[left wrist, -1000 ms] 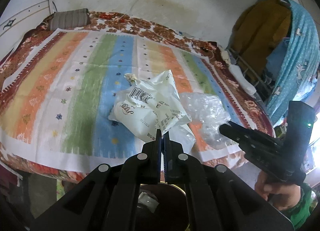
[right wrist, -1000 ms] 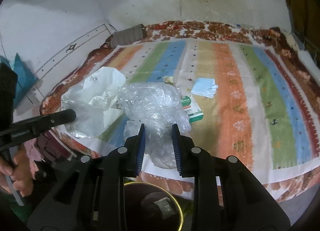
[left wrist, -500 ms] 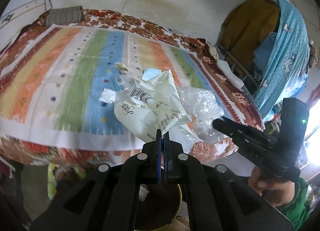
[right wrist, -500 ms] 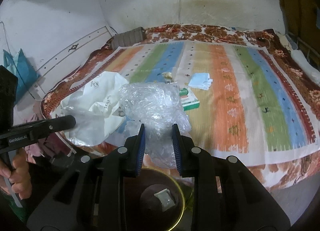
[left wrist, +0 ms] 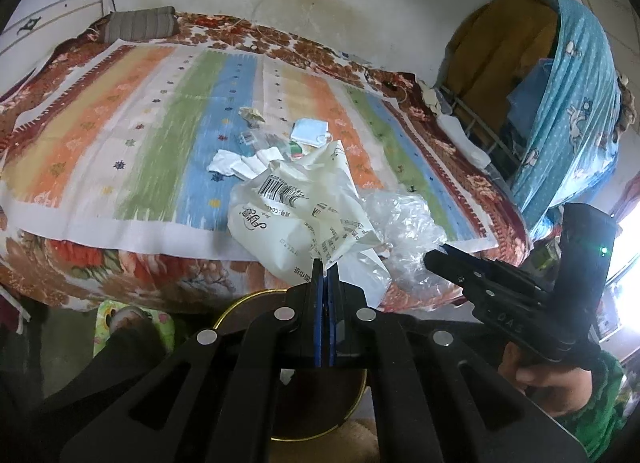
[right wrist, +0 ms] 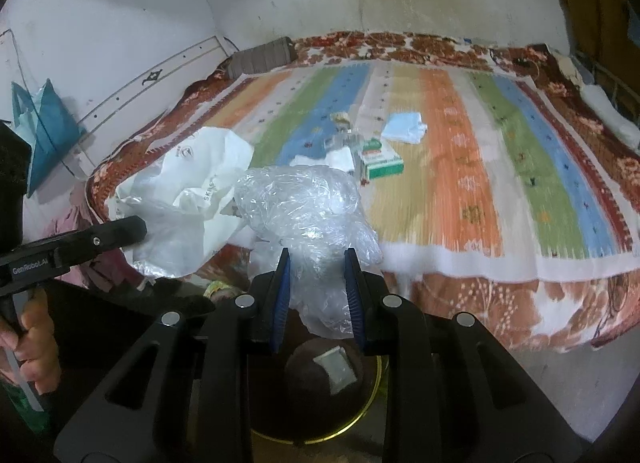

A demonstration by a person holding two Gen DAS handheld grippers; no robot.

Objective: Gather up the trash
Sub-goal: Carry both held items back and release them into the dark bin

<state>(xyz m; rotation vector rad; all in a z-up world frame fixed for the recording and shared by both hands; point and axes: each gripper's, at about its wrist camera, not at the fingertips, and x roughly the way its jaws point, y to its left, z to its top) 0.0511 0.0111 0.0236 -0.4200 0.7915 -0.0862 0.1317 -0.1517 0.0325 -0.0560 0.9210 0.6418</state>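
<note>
My left gripper (left wrist: 325,265) is shut on a white printed plastic bag (left wrist: 296,215) and holds it in the air past the bed's near edge; the bag also shows in the right wrist view (right wrist: 188,191). My right gripper (right wrist: 318,259) is shut on a crumpled clear plastic bag (right wrist: 308,211), seen from the left too (left wrist: 408,231). A dark round bin with a gold rim (right wrist: 360,419) stands on the floor right below both grippers, with a white scrap (right wrist: 335,367) inside. Loose trash stays on the striped bedspread (right wrist: 460,167): a green and white box (right wrist: 380,161), a blue mask (right wrist: 404,129), white tissue (left wrist: 236,163).
The bed fills the view ahead, with a brown pillow (right wrist: 260,57) at the wall. A blue cloth-covered rack (left wrist: 560,103) stands at the bed's right. A blue bag (right wrist: 44,119) hangs at the left wall. A green slipper (left wrist: 132,323) lies on the floor.
Both grippers have pulled back from the bed with their bags and now hang over the bin. The trash left on the bedspread has come into view.
</note>
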